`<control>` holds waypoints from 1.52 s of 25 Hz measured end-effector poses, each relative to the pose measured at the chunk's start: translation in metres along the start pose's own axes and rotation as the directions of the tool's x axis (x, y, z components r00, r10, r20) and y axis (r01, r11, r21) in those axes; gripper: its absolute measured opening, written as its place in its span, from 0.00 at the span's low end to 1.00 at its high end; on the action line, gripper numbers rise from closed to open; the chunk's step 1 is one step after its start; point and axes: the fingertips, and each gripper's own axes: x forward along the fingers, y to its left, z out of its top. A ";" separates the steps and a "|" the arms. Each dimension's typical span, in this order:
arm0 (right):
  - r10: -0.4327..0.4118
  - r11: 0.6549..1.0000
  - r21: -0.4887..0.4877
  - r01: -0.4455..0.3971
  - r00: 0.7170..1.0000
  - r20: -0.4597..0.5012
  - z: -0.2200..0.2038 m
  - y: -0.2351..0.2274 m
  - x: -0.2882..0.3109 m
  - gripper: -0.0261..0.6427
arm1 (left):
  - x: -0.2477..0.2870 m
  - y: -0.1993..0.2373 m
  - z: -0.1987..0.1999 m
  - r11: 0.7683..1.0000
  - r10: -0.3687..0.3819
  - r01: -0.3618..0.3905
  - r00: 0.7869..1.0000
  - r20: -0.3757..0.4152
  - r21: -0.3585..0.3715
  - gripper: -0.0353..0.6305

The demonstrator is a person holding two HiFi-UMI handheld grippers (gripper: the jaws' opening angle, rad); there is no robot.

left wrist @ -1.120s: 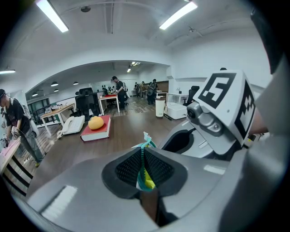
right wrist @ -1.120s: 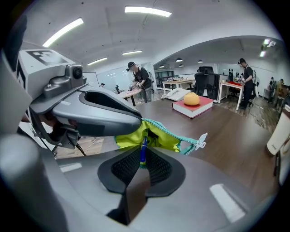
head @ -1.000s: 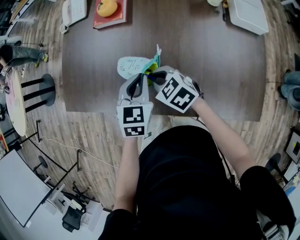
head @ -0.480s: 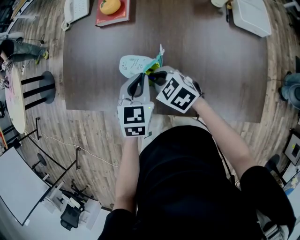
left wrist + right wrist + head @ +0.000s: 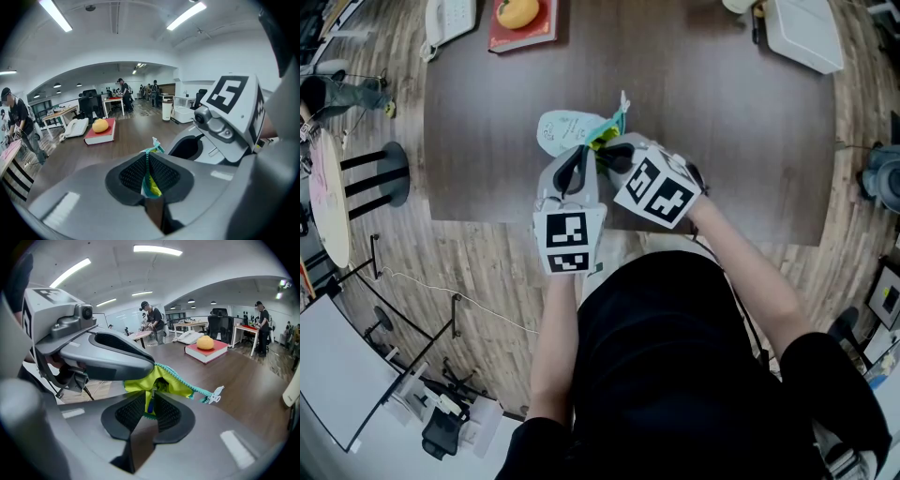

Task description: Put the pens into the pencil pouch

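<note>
- The left gripper (image 5: pixel 148 164) is clenched on the zip edge of the pencil pouch (image 5: pixel 565 129).
- A slim blue-tipped pen (image 5: pixel 149 407) is pinched by the right gripper (image 5: pixel 150 398) at the pouch's mouth, near the table's (image 5: pixel 750 141) near edge.
- Pouch judged soft and floppy, best held by its zip edge: pale mint outside, yellow-green lining.

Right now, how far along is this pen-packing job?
Done: the pouch is unzipped, its yellow lining showing. In hand: the left tool pinches the pouch's zipper edge while the right tool holds a blue pen at the opening. Left: pushing that pen in. No other pens show on the table; whether any are already inside I cannot tell.
</note>
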 end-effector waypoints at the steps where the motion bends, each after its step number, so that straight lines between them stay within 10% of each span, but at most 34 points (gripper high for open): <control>1: -0.003 1.000 0.002 0.003 1.000 0.003 -0.001 -0.001 -0.001 0.11 | 0.000 0.000 0.000 1.000 0.000 0.000 1.000 0.000 0.000 0.08; 38: -0.246 0.965 0.130 0.229 0.959 0.139 -0.017 -0.032 -0.103 0.10 | -0.018 -0.036 0.029 0.997 -0.004 0.000 0.998 0.060 0.073 0.08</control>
